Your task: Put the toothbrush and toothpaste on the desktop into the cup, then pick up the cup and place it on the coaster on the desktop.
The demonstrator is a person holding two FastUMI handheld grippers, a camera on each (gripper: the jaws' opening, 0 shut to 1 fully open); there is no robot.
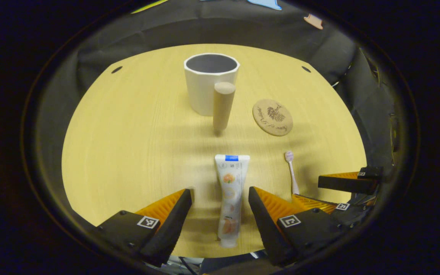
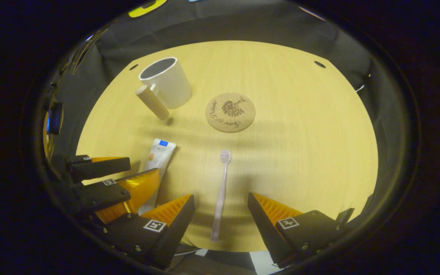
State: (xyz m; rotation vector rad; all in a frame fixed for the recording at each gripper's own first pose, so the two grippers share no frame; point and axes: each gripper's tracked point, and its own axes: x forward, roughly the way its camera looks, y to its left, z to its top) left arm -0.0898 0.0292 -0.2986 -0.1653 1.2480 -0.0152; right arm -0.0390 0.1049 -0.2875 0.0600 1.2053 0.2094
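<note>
Toothpaste [image 1: 230, 198] flat near the desktop's [image 1: 128, 152] near edge, lined up between the wide-spread left gripper [image 1: 220, 214]; toothbrush [image 2: 220, 193] just beside it, between the equally wide, empty right gripper [image 2: 221, 217]. Best lowered straight, closed mid-body on each, then tipped upright over the cup [image 1: 210, 86] toward the far edge, clear of its wooden handle [image 1: 222, 107]. Coaster [image 1: 272, 117] beside the cup, bare.

You can't read the cursive engraving on the coaster [image 2: 230, 112], nor the toothpaste [image 1: 230, 196] print; both too small.
</note>
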